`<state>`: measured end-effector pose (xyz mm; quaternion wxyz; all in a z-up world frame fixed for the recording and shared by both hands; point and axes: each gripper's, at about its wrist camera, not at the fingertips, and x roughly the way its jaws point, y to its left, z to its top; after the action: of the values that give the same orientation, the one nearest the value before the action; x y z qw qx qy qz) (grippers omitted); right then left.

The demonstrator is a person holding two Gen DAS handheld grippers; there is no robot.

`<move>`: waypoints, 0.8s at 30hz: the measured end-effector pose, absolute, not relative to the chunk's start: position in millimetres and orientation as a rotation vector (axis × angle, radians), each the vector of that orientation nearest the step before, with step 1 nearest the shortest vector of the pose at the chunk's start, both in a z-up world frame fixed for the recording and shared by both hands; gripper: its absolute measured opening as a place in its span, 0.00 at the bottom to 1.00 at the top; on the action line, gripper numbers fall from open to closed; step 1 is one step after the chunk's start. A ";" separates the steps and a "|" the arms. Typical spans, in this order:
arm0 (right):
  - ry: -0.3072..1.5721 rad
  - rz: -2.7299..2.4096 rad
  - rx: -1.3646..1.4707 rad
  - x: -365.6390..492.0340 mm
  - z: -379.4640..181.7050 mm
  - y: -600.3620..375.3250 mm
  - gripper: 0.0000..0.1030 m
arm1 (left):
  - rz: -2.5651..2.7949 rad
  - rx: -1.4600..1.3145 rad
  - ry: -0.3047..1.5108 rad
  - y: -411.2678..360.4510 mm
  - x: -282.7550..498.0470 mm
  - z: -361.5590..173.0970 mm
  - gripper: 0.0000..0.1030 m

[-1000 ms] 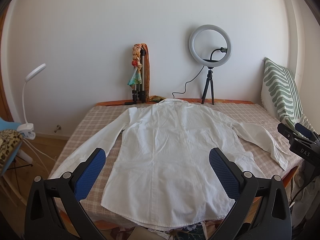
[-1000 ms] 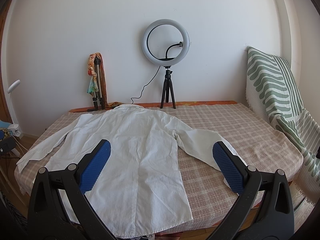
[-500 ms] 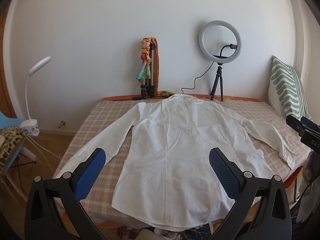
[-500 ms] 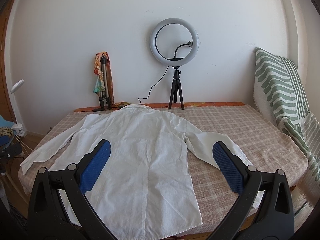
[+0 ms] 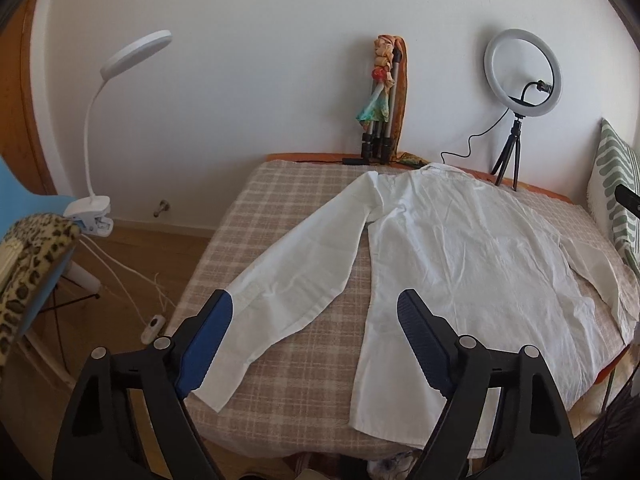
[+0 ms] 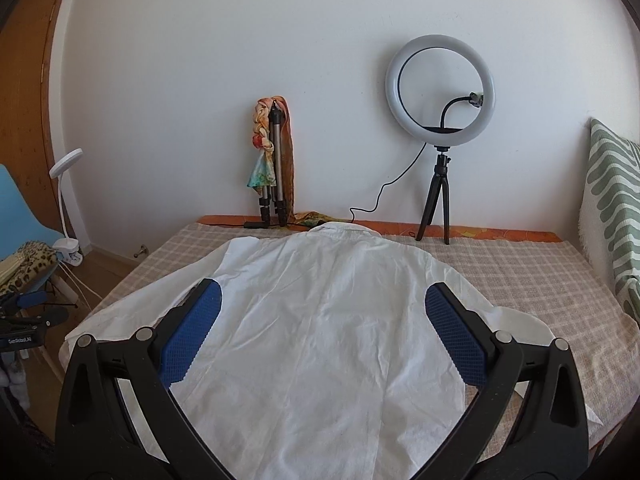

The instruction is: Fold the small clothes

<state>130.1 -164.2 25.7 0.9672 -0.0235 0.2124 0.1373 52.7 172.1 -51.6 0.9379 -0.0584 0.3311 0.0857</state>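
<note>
A white long-sleeved shirt (image 5: 460,248) lies flat and back up on the checked tablecloth (image 5: 288,200), its collar at the far end. Its left sleeve (image 5: 304,268) stretches toward the near left corner. My left gripper (image 5: 316,304) hovers over that sleeve's lower part with its jaws closing; the sleeve lies below the gap and the pads press on nothing. In the right wrist view the shirt (image 6: 328,320) fills the middle. My right gripper (image 6: 324,290) hangs open above its back, holding nothing.
A ring light on a small tripod (image 6: 440,88) and a folded tripod with a colourful scarf (image 6: 272,160) stand at the table's far edge. A clip lamp (image 5: 120,80) and a blue chair with leopard cloth (image 5: 28,248) stand left. A green striped cushion (image 6: 612,208) leans at the right.
The left gripper has swung left from over the shirt's body to over its left sleeve, and its jaws have narrowed. The right gripper has shifted left over the shirt's back.
</note>
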 end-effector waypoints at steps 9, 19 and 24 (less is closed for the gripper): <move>0.538 0.423 0.017 173.5 -7.9 -134.0 1.00 | 0.147 -0.408 0.824 281.0 93.6 -100.2 0.70; 0.638 0.505 0.102 188.9 -26.2 -137.5 1.00 | 0.113 -0.482 0.917 302.9 146.9 -150.8 0.59; 0.659 0.500 0.105 186.8 -28.3 -147.1 1.00 | 0.082 -0.538 0.954 310.3 163.6 -164.4 0.41</move>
<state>186.8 -147.1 -28.3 0.9143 0.0512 0.3201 0.2426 163.6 310.3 -164.4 0.8531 -0.2557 0.4532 0.0391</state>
